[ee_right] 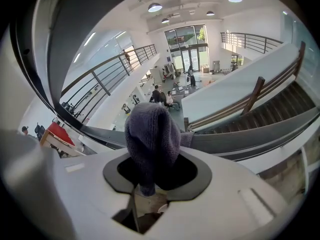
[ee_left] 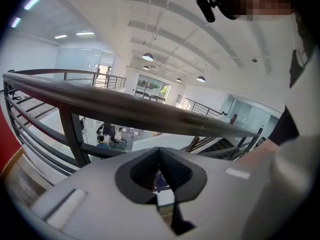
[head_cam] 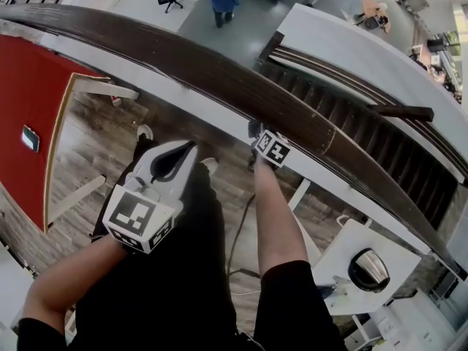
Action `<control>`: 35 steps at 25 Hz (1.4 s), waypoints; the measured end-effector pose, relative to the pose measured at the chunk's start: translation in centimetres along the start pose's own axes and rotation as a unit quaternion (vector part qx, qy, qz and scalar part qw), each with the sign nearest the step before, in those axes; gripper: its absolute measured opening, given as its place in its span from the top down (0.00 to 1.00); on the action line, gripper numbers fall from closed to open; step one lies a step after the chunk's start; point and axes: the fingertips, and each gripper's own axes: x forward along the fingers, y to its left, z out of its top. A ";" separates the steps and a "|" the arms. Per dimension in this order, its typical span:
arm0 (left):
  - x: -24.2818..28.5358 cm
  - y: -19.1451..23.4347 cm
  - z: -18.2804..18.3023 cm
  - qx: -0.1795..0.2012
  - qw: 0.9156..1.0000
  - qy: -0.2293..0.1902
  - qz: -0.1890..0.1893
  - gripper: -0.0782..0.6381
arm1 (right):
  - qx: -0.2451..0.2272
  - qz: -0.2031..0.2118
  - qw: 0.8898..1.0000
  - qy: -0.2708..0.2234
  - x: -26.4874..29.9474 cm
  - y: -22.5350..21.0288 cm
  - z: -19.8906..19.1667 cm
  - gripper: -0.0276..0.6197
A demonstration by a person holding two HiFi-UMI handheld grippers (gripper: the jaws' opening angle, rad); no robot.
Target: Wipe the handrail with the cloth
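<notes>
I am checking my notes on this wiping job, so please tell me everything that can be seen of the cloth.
The cloth is dark grey with a purple tint and looks like knitted fabric. It is bunched into a rounded lump that stands up out of the right claw, whose jaws are shut on its lower end. Whether it touches the handrail cannot be told. The head view does not show it.

Wood floor (head_cam: 88, 152), red panel (head_cam: 29, 86), dark staircase (head_cam: 380, 145), pendant lamps (ee_left: 147, 57)
</notes>
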 end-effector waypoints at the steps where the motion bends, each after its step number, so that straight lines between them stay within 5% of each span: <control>1: -0.1 -0.1 0.1 -0.002 1.000 -0.001 0.000 0.89 | -0.001 0.000 1.000 0.001 -0.1 -0.3 -0.1 0.77; 26: 0.2 -2.7 -0.2 0.019 1.000 0.008 -0.014 0.89 | -0.022 0.008 1.000 0.009 -1.6 -4.1 0.0 0.77; 35: 0.2 -4.1 0.0 0.008 0.999 -0.002 -0.052 0.89 | -0.003 -0.005 1.000 0.014 -2.5 -6.4 -0.5 0.77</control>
